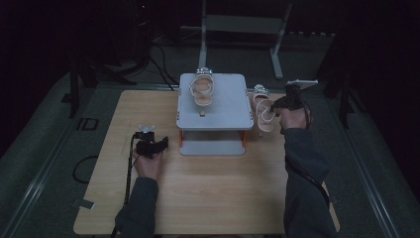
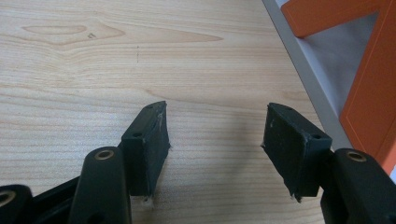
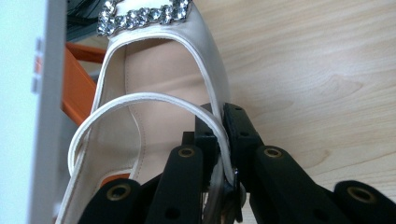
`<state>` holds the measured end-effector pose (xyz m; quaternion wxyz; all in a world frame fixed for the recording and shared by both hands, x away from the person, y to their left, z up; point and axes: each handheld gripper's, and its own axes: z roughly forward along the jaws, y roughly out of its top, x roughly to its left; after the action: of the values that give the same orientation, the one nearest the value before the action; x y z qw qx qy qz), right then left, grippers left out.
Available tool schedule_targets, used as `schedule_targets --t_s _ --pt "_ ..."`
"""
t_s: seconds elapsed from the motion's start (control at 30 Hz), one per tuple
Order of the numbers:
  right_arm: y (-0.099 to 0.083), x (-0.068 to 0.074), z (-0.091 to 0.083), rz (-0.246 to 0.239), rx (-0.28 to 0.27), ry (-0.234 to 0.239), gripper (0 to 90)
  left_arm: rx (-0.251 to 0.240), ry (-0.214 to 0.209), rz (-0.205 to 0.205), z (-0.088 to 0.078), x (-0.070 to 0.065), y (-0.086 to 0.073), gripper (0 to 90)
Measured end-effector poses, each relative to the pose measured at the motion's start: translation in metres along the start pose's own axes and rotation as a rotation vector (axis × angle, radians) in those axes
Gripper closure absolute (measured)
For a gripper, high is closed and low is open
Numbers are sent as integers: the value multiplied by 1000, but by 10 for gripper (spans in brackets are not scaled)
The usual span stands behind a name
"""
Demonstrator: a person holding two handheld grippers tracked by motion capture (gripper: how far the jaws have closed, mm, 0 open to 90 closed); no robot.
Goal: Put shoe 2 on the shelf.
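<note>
Pale wood grain covers the bench [image 1: 208, 198], and at about eight o'clock from its middle the left tongs [image 1: 161, 144] rest low over the bare boards, held by the person's left hand [image 1: 147, 163]. In the left gripper view these tongs [image 2: 215, 140] stand released, the two black pads well apart with only wood between them, and an orange leg of the rack [image 2: 369, 93] just to their right. At twelve o'clock, at the far edge of the bench, stands the small grey two-tier rack with orange legs [image 1: 213, 116]; one cream strappy sandal with a rhinestone buckle [image 1: 203, 89] lies on its top shelf. Just beside the rack, at two o'clock, the second cream sandal of the same kind [image 1: 263, 110] is in the right tongs [image 1: 277, 106]. The right gripper view shows those tongs [image 3: 223, 135] clenched on the sandal's thin white ankle strap [image 3: 140, 99], the glittering buckle [image 3: 144, 16] pointing away, the rack's grey edge close alongside.
</note>
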<state>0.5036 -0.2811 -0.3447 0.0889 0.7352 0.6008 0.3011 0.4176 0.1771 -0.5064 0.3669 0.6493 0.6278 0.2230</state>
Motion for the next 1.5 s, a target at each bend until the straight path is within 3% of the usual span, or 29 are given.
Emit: schedule_targets --t_s 0.43,0.87,1.17,1.5 --pt "27 24 -25 -8 -1 -16 854 0 0 0 0 0 0 404" --pt "44 48 -57 -5 -36 2 855 2 2 0 0 0 0 404" --pt "45 65 -70 -24 -56 14 855 3 2 0 0 0 0 404" --pt "45 84 -72 -39 -60 48 854 2 1 -4 -1 0 0 404"
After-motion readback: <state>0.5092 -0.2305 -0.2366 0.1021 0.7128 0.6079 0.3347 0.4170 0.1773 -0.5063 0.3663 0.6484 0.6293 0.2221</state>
